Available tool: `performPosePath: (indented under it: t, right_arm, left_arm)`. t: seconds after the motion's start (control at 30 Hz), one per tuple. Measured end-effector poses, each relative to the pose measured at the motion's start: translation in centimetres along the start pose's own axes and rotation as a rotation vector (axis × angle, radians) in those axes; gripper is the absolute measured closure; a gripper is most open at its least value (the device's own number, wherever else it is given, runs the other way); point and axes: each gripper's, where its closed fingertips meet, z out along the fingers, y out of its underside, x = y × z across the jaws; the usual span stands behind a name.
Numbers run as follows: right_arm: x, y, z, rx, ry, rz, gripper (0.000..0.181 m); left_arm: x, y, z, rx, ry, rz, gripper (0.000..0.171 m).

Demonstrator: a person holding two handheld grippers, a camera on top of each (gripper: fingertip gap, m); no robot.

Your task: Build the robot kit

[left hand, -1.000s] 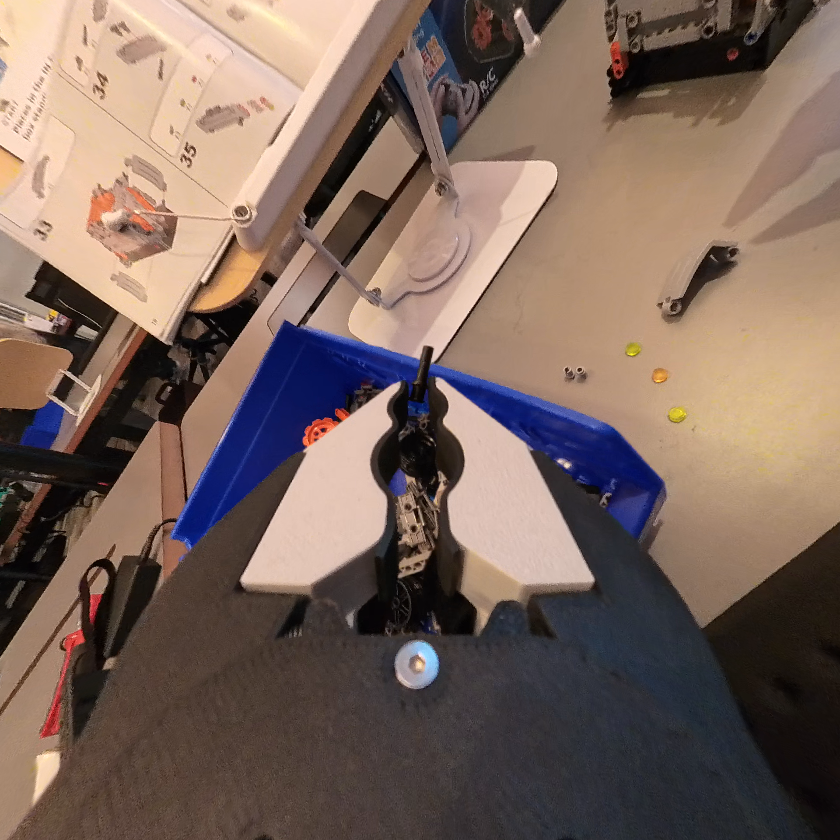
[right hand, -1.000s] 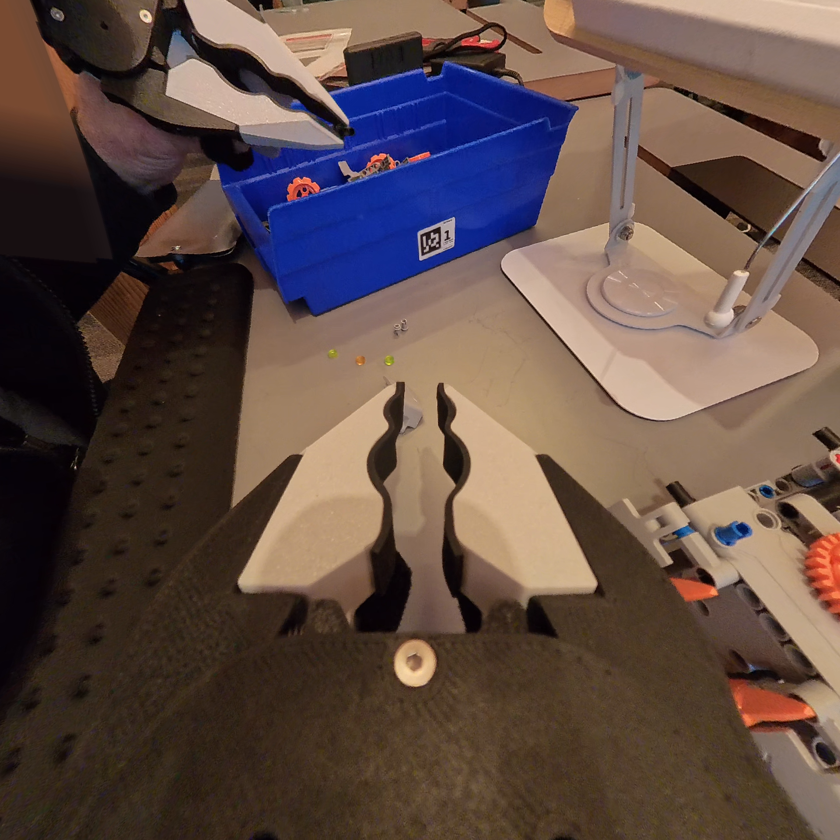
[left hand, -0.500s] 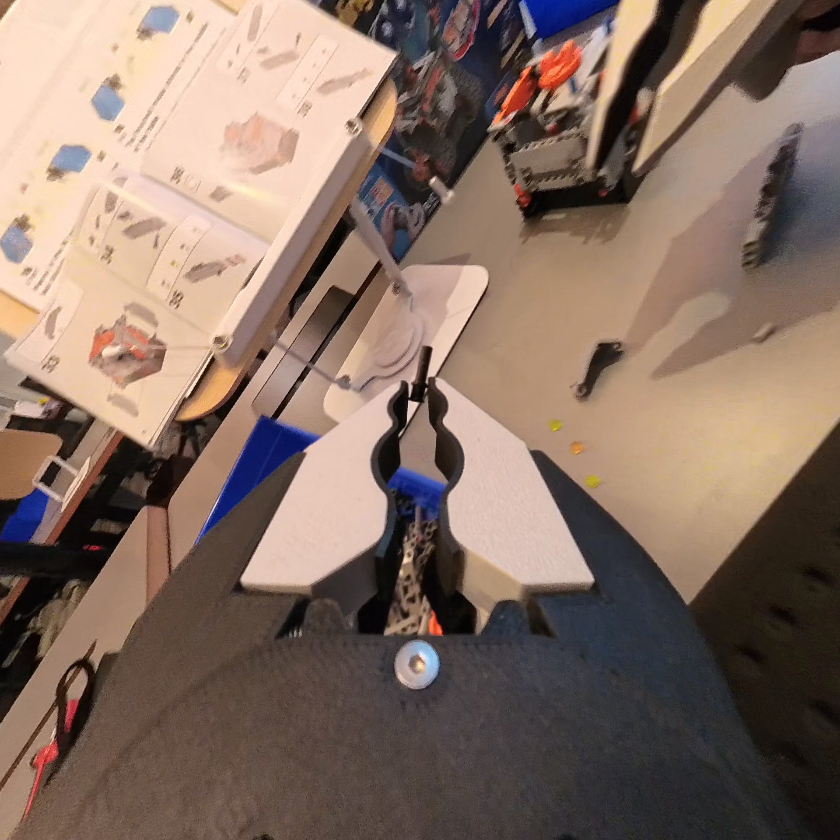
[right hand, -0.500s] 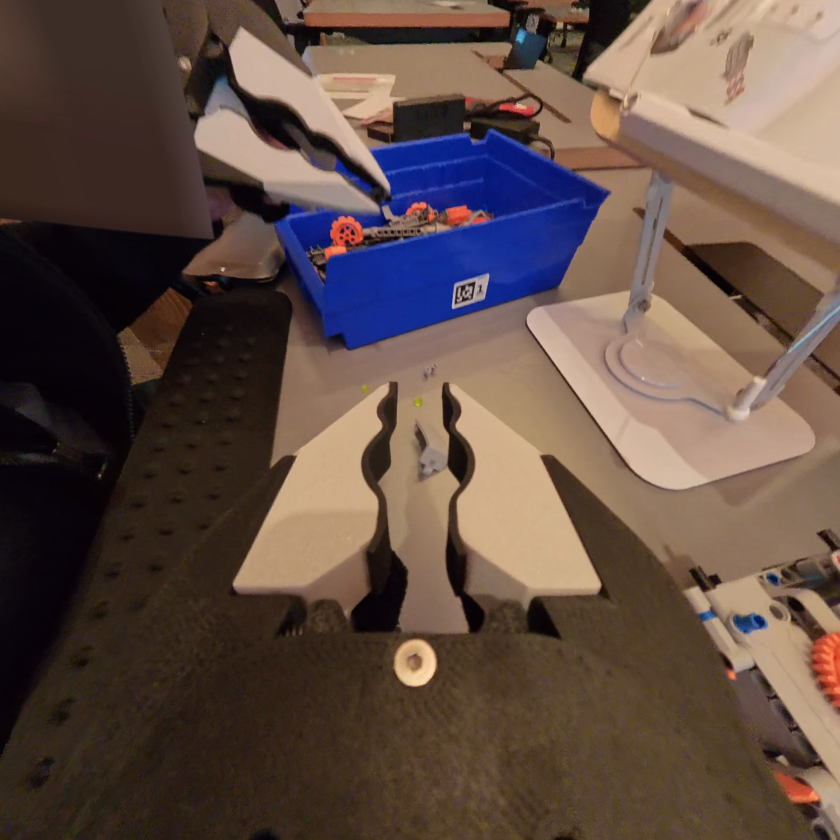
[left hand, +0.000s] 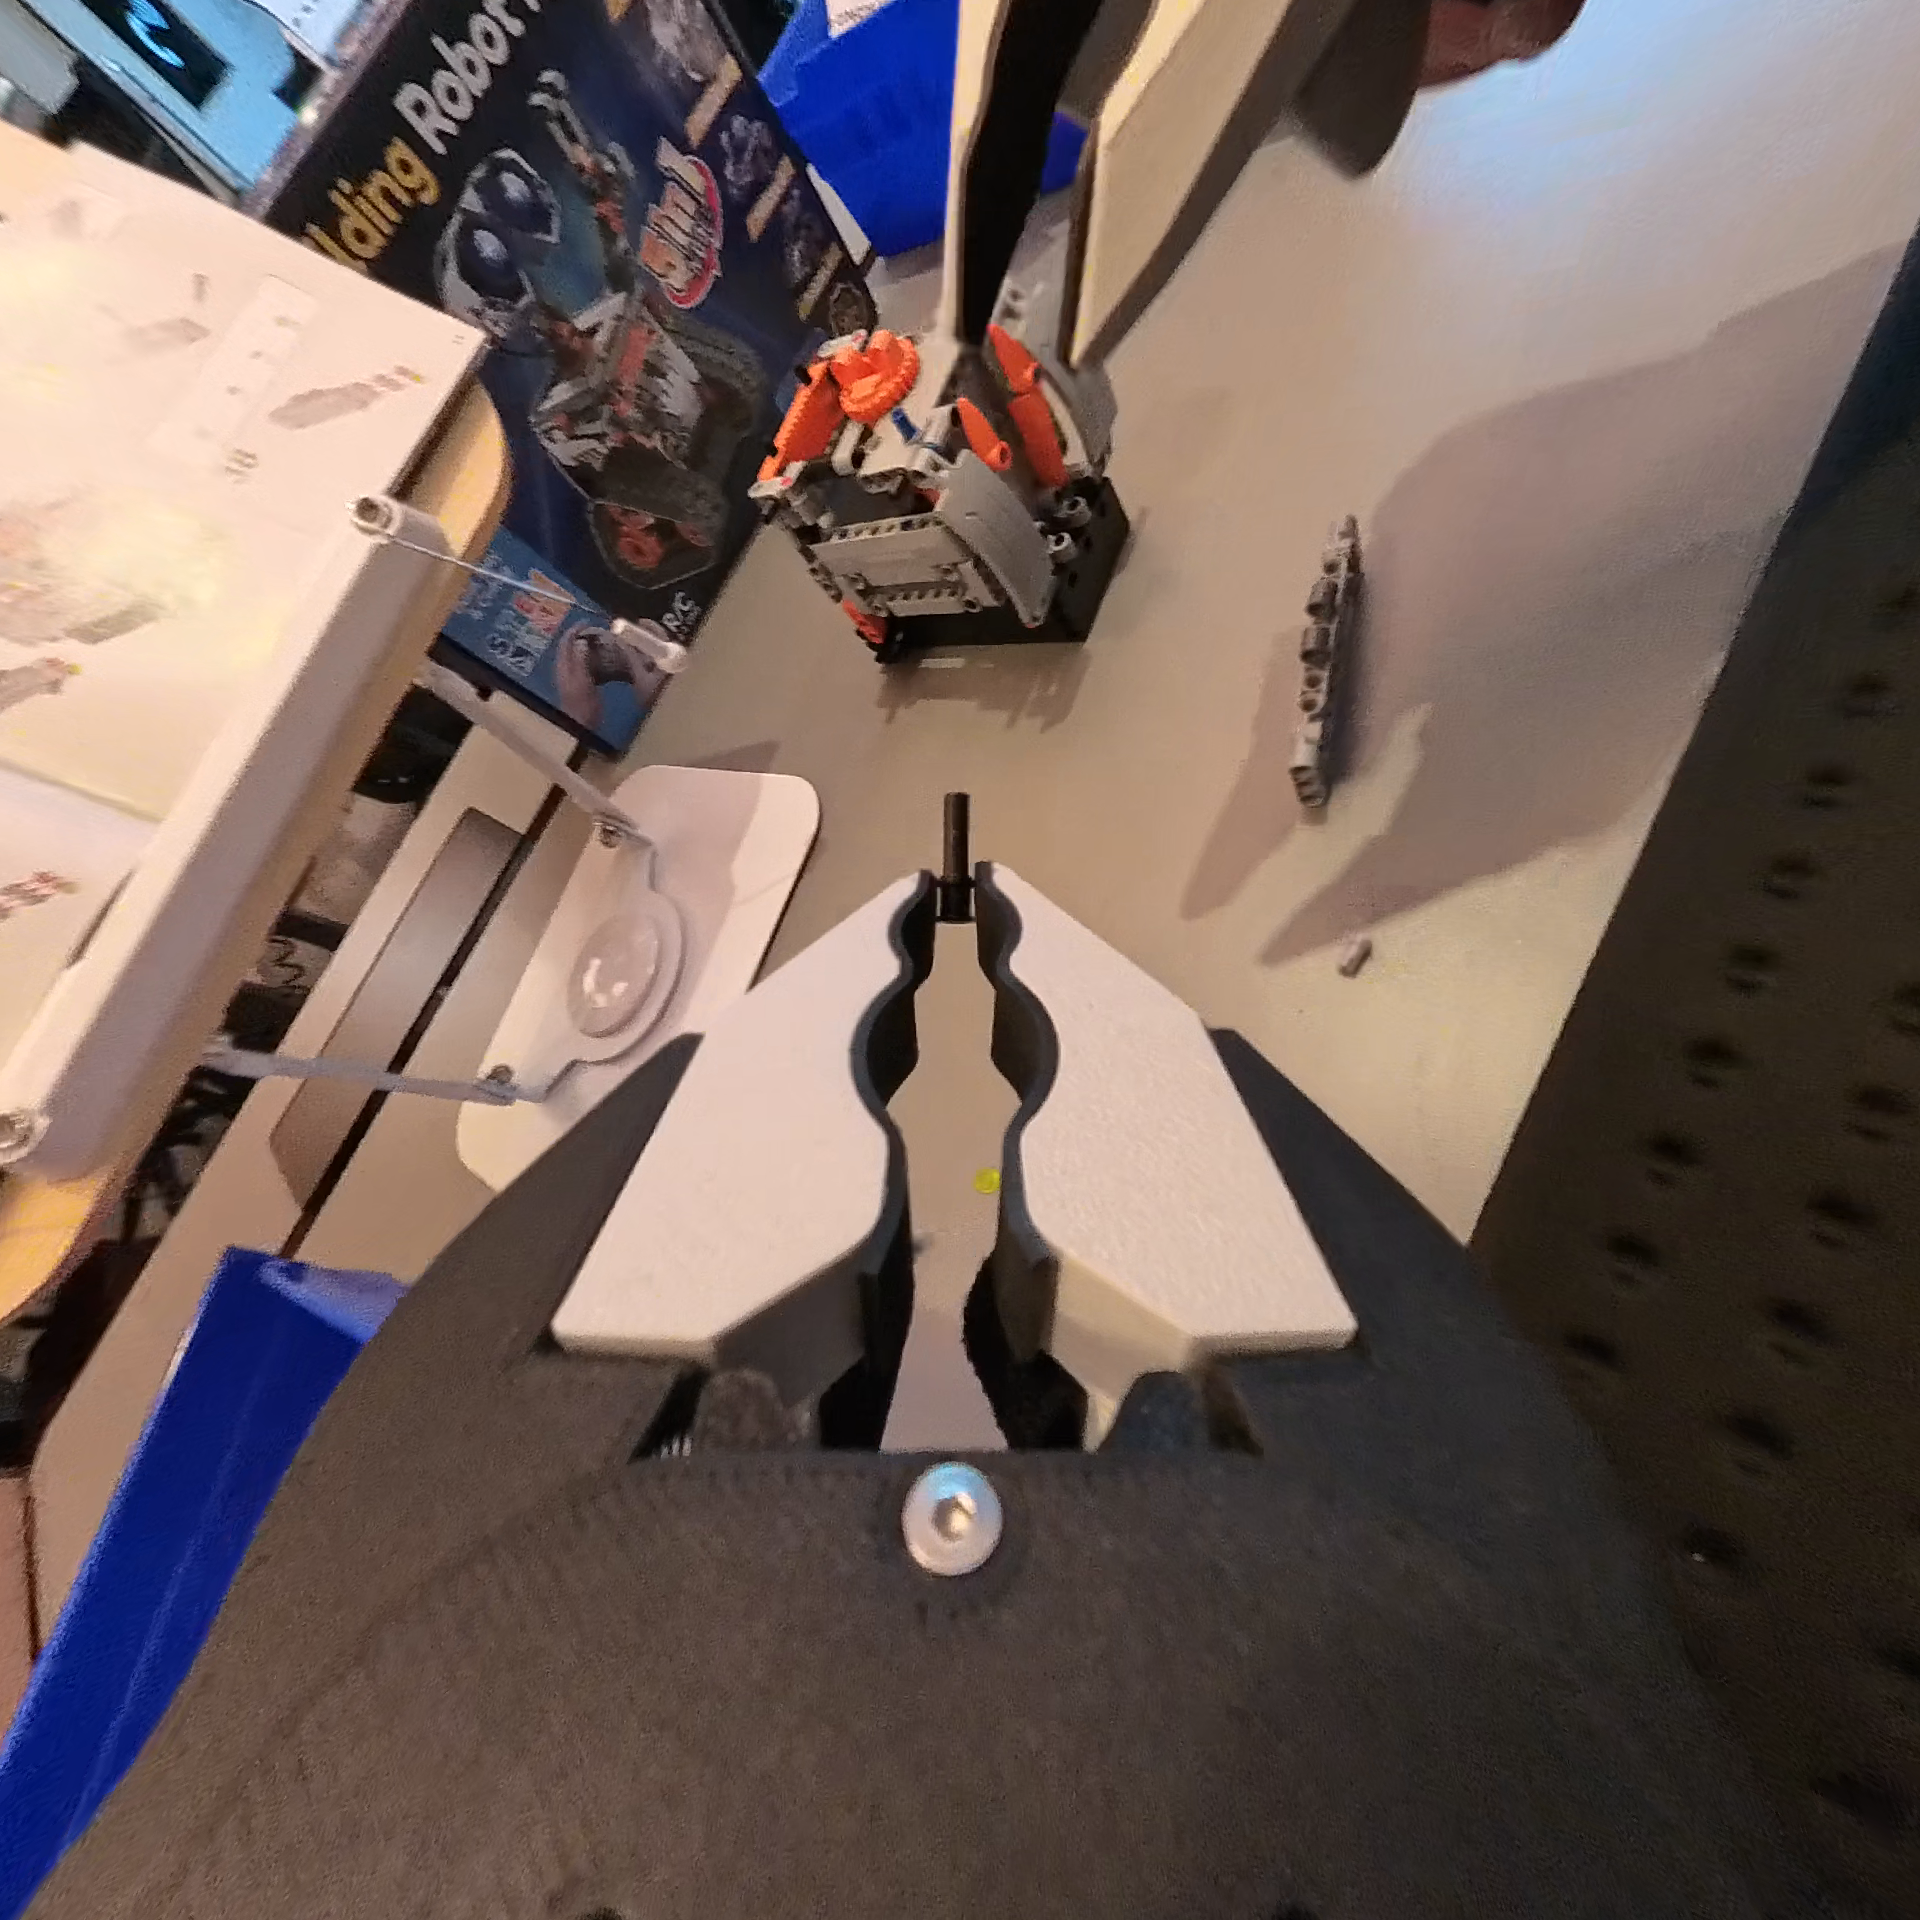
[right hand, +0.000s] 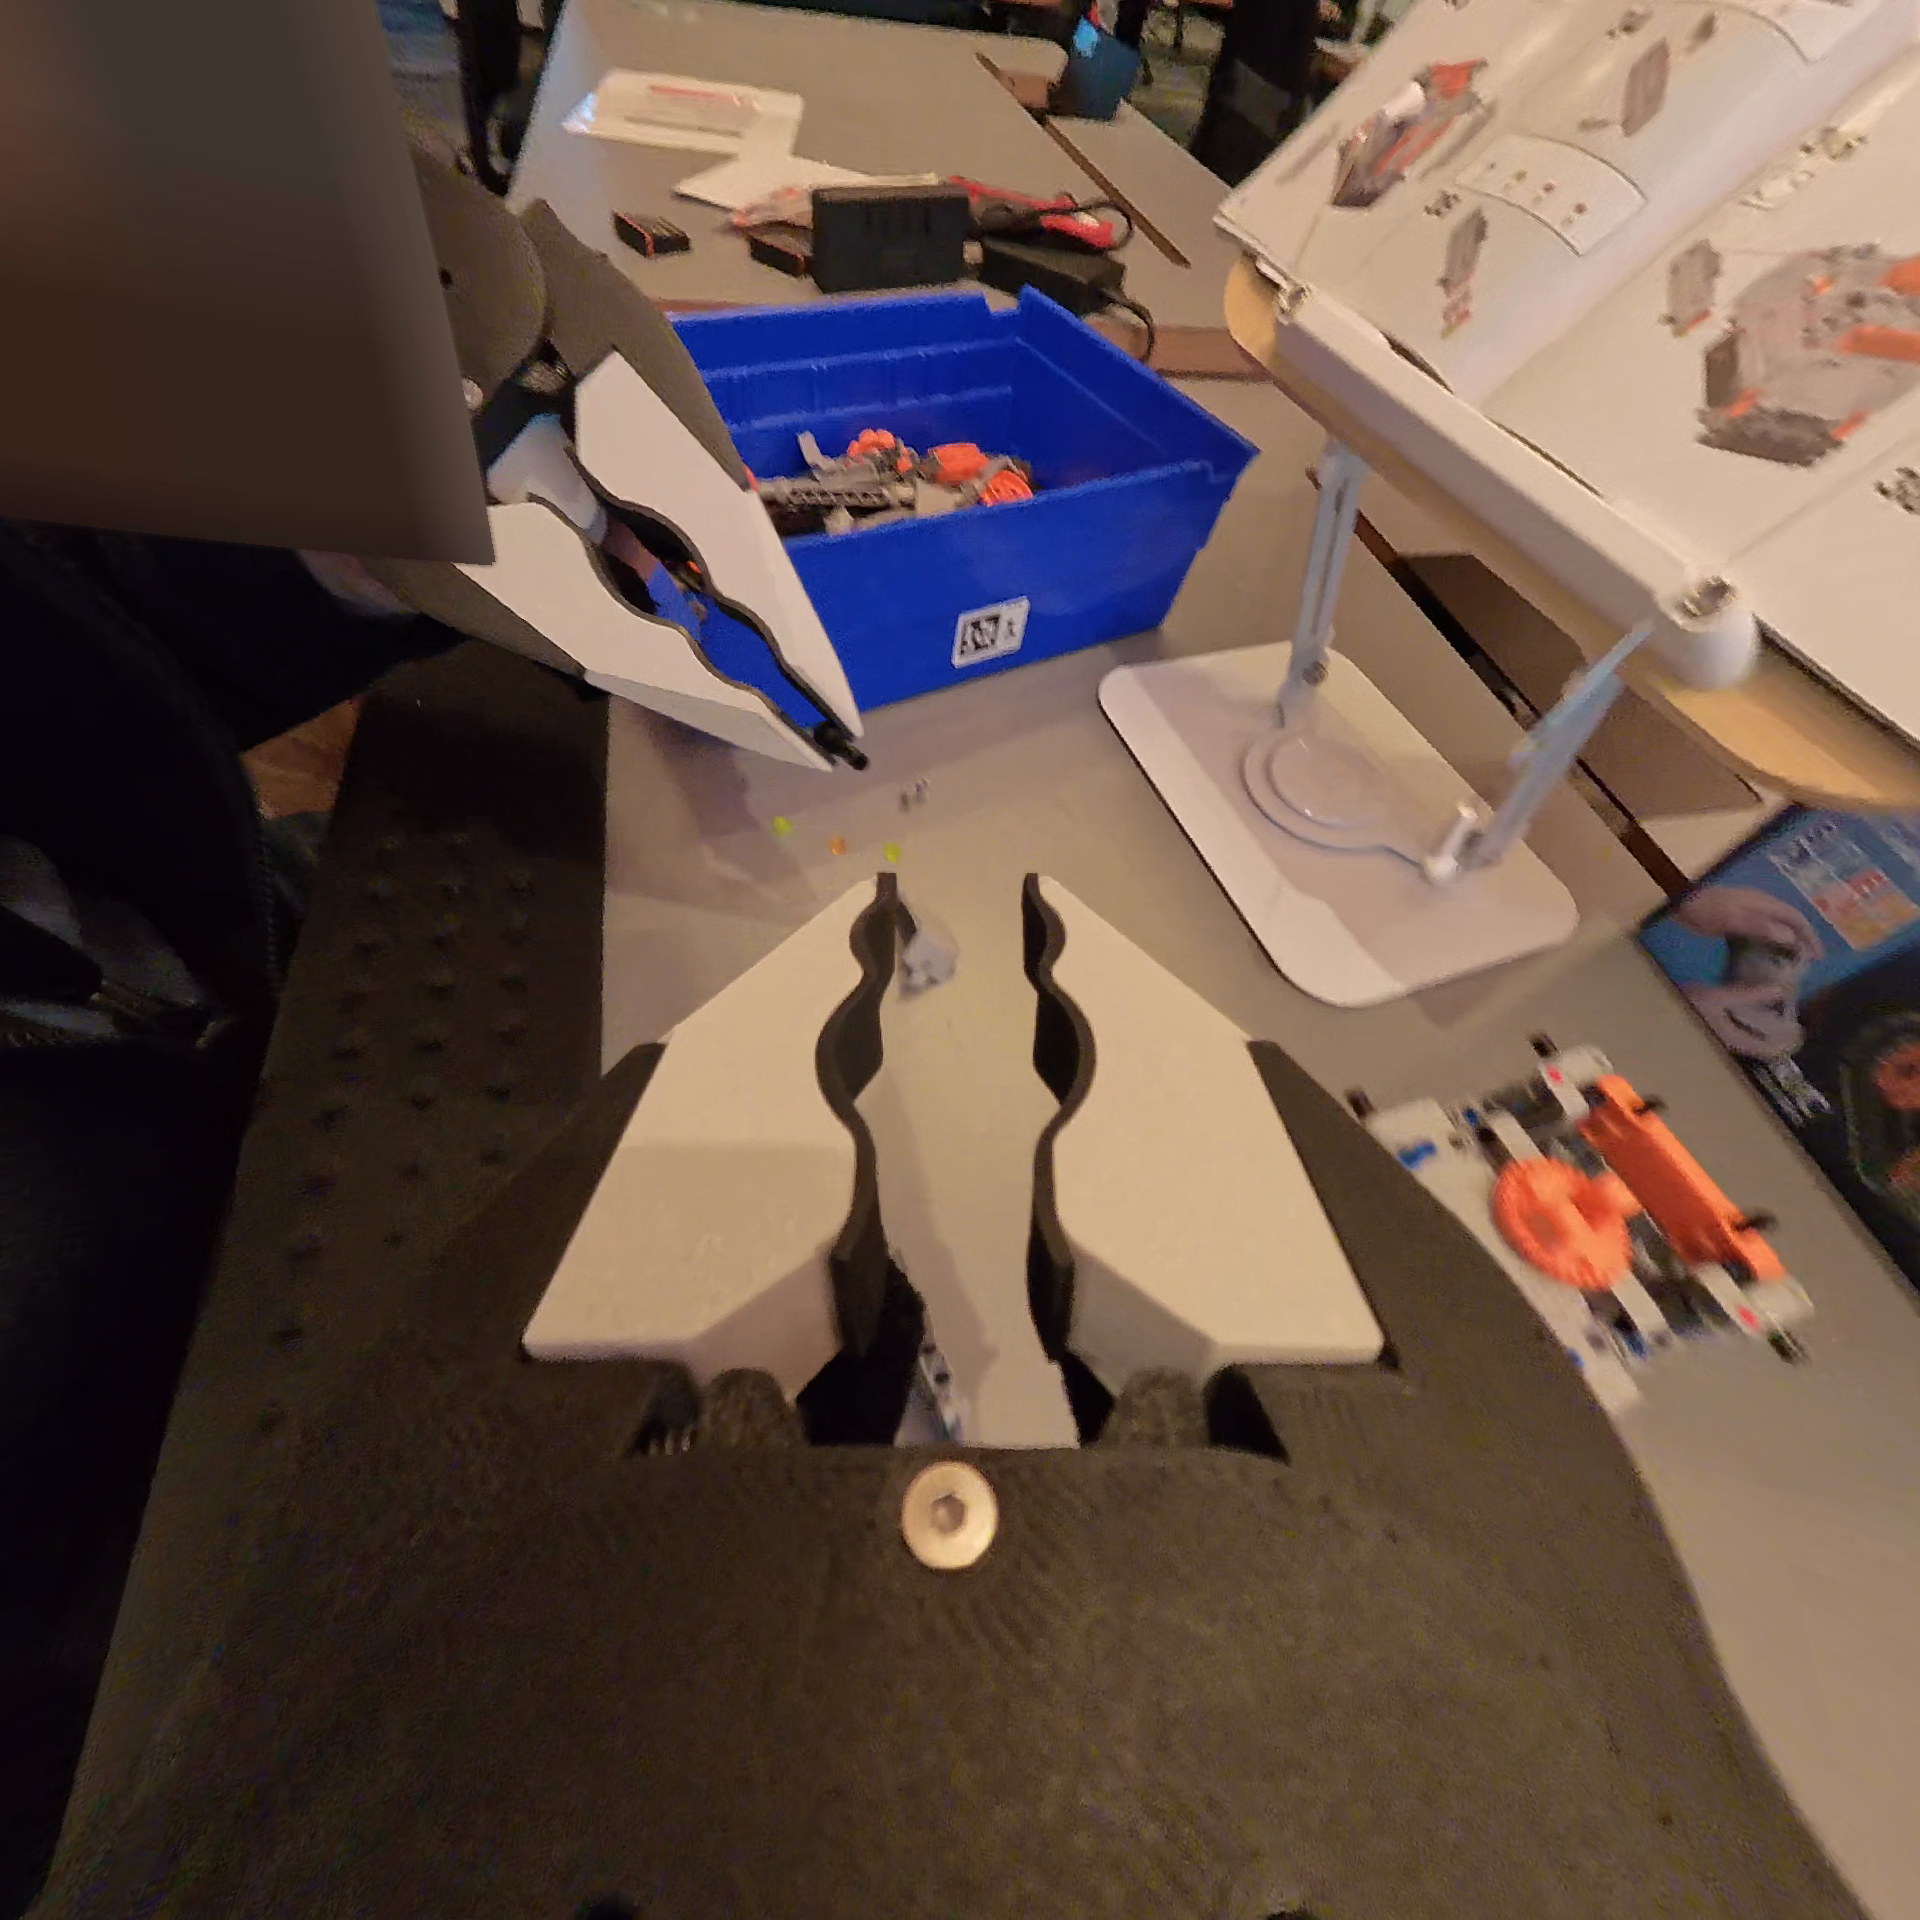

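Observation:
My left gripper (left hand: 954, 883) is shut on a small black pin (left hand: 954, 847) that sticks out past its tips, held above the grey table. It also shows in the right wrist view (right hand: 842, 743), in front of the blue bin (right hand: 987, 613). My right gripper (right hand: 956, 894) is open and empty above the table. A small grey curved piece (right hand: 925, 956) lies below its tips, close to the left finger. A grey, black and orange brick model (left hand: 935, 520) stands ahead of the left gripper. In the right wrist view it lies to the right (right hand: 1600, 1216).
The bin holds several grey and orange parts (right hand: 904, 483). Yellow and orange studs (right hand: 834, 845) and a tiny grey connector (right hand: 914, 798) lie loose. A white book stand (right hand: 1340, 821) carries an open booklet (right hand: 1662, 208). A long grey beam (left hand: 1325, 665), the kit's box (left hand: 582, 312) and a black mat (right hand: 416, 935) are nearby. The small grey curved piece (right hand: 925, 956) is about 12 cm from my left fingertips.
My left gripper has carried the black pin away from the bin and out over the table toward the model. My right gripper has lifted, pulled back, and opened a little wider.

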Motion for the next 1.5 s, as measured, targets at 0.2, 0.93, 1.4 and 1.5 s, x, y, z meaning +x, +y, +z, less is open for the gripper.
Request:
performPosePath:
  t: [0.2, 0.93, 1.4, 1.5]
  right_arm:
    - [1.5, 4.4, -3.9, -0.158, 0.059, 0.05, 0.153]
    - [0.0, 14.9, -3.8, -0.588, 0.128, 0.128, 0.165]
    - [-0.8, 15.9, -0.9, -0.519, 0.059, 0.328, 0.149]
    - [-0.2, 15.5, -0.6, -0.491, 0.043, 0.327, 0.147]
  left_arm:
    - [2.0, 0.2, 1.3, -0.014, 0.079, -0.033, 0.167]
    - [6.1, 1.5, 6.2, -0.155, 0.268, -0.122, 0.167]
    - [10.0, 2.2, 10.0, -0.285, 0.489, -0.152, 0.167]
    - [10.9, 1.7, 10.4, -0.276, 0.513, -0.149, 0.167]
